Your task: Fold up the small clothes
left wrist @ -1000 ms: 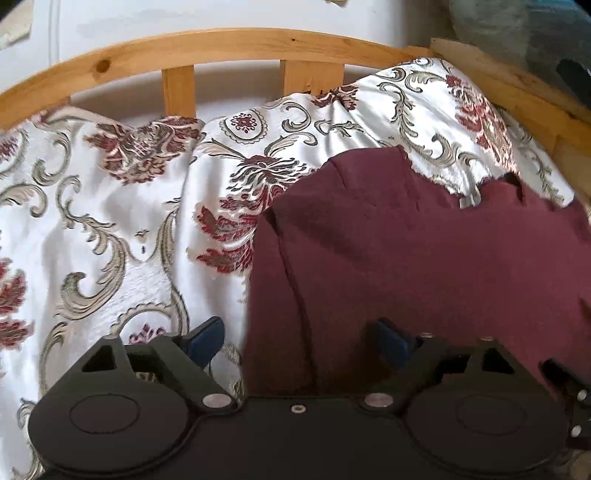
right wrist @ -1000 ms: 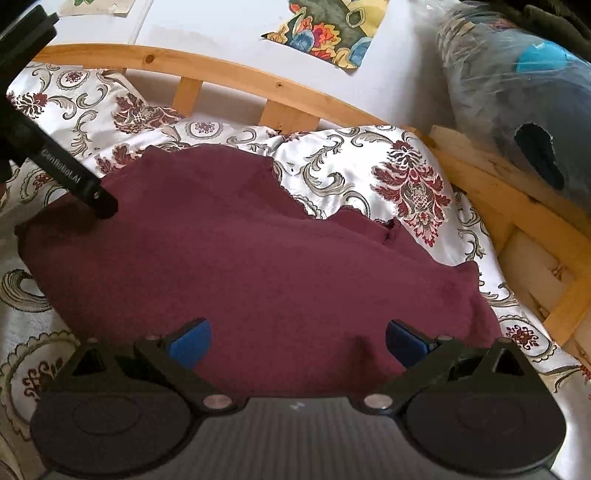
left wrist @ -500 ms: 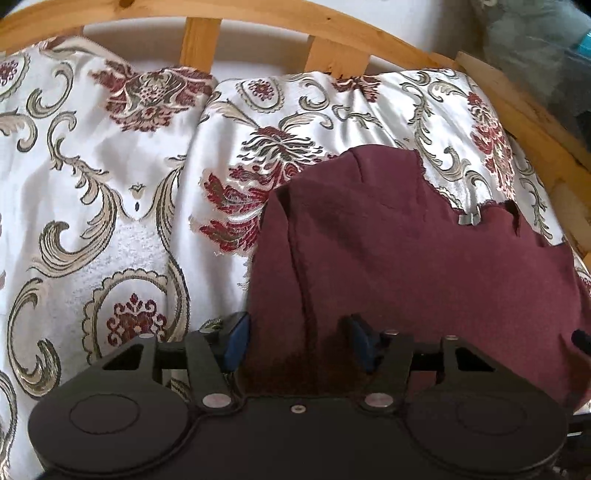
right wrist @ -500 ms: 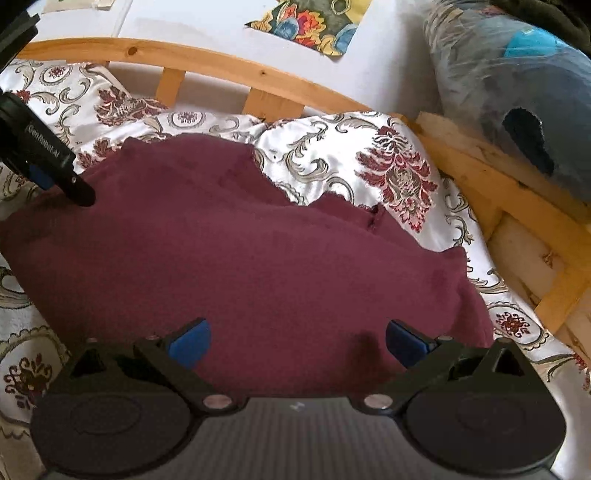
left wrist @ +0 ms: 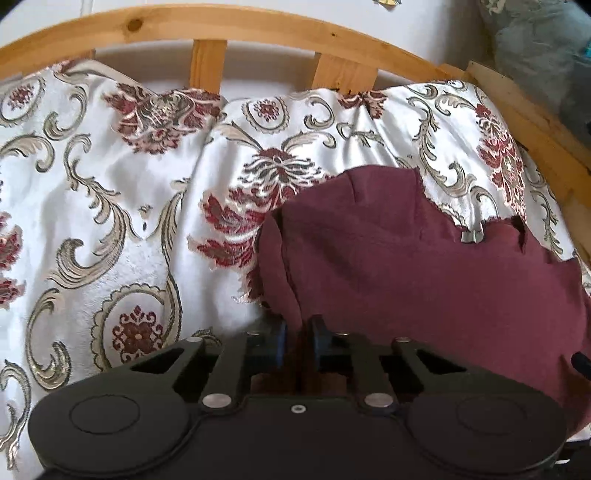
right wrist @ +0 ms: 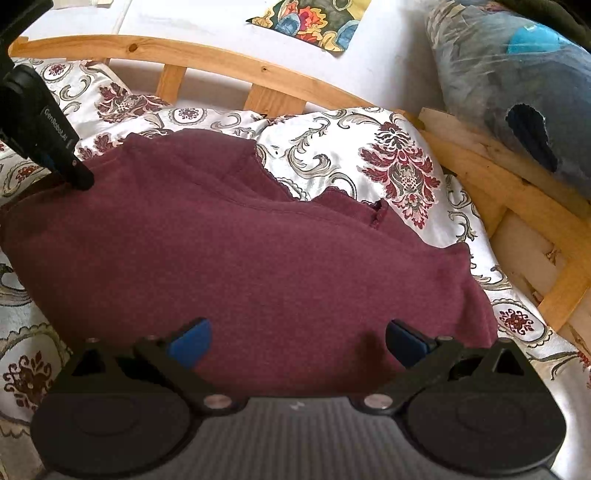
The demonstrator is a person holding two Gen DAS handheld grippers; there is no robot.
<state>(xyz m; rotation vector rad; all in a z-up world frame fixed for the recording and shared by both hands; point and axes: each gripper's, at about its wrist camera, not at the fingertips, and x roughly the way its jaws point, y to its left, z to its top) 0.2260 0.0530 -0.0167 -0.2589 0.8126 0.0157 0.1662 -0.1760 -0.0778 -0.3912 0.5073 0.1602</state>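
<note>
A maroon garment (right wrist: 258, 251) lies spread on a white floral bedspread (left wrist: 110, 221); it also shows in the left wrist view (left wrist: 424, 266). My left gripper (left wrist: 298, 338) is shut on the garment's near left edge, with a fold of cloth pinched between the blue pads. It also shows in the right wrist view (right wrist: 66, 162) at the garment's left end. My right gripper (right wrist: 298, 341) is open, with its blue pads spread wide over the garment's near edge and nothing between them.
A curved wooden bed rail (left wrist: 258, 29) with slats runs along the back. Wooden boards (right wrist: 517, 192) edge the right side. A plastic-wrapped bundle (right wrist: 517, 74) sits at the back right. A colourful paper (right wrist: 317, 22) hangs on the white wall.
My left gripper has closed from wide open onto the garment's left edge. The right gripper has stayed open and moved only slightly.
</note>
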